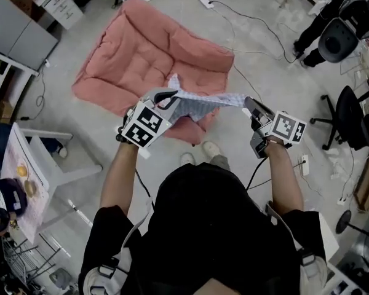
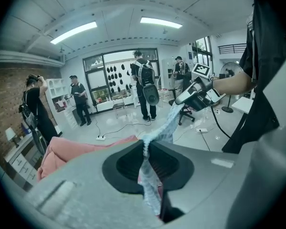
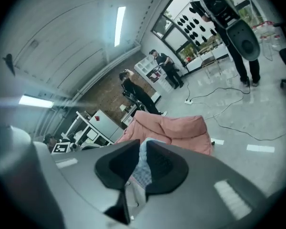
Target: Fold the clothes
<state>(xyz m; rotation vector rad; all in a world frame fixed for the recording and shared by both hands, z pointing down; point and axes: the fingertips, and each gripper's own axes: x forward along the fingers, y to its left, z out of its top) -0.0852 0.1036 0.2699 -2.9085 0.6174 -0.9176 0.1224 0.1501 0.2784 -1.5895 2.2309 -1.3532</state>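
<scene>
The pale blue-and-white patterned garment (image 1: 203, 106) hangs in the air at the centre of the head view. It is stretched between the two tools above the near edge of the large pink padded cushion (image 1: 147, 48), which lies on the floor.

The left tool (image 1: 172, 95) is nearly closed on one end of the cloth. In the left gripper view the fabric passes between its pads (image 2: 145, 149) as a narrow, bunched rope. The right tool (image 1: 249, 102) is likewise pinched narrow on the other end, with a fold of the checked cloth showing between its pads (image 3: 142, 161).

The garment's long axis runs left to right across the head view along the taut top edge, dipping slightly toward the right. The loose body of the cloth sags from that edge toward the middle of the frame.

The step in hand looks like spreading the piece before a fold. To do it well, I would keep both grips firm and the top edge level and tight, so the rope-like twist at the left end can open out. The hanging part should then go down flat on the cushion first, without dragging it into wrinkles.
</scene>
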